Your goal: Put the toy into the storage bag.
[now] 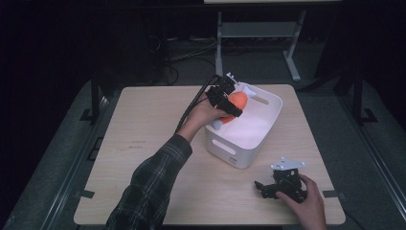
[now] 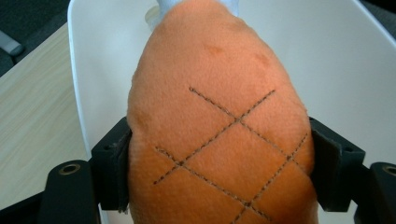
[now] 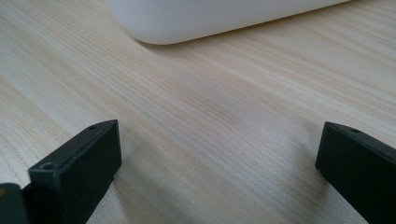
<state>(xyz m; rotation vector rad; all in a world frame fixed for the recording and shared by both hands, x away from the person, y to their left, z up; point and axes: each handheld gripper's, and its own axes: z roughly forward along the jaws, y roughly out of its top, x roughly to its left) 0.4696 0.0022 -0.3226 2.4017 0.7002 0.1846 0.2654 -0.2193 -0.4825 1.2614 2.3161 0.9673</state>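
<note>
I am putting a soft toy into the white bin [image 1: 268, 112]. My left gripper [image 1: 229, 99] holds the orange plush toy [image 1: 235, 103] over the bin's near-left rim. In the left gripper view the toy [image 2: 219, 130] sits between my two black jaws, and both pads press into its fuzzy sides. The jaws stand wide because the toy is fat. It has stitched criss-cross lines on it and a white part at its far end.

I think this is the dropping step. The toy hangs above the white inside of the bin. Next I should bring it a little lower, past the rim, and then spread the jaws more so the toy falls in. I must keep it away from the rim, or it could catch there and tip out onto the worktop [image 1: 143, 143].

My right gripper [image 1: 280, 184] rests on the worktop, in front of the bin and a bit to its right. Its jaws stand wide apart with nothing between them, and I see the bin's rounded corner [image 3: 210, 18] just ahead.

Some things are hard to see. The toy's bottom is cut off. The white parts beside the toy are blurry, so I cannot tell what they are. The room behind the bin is very dark.
</note>
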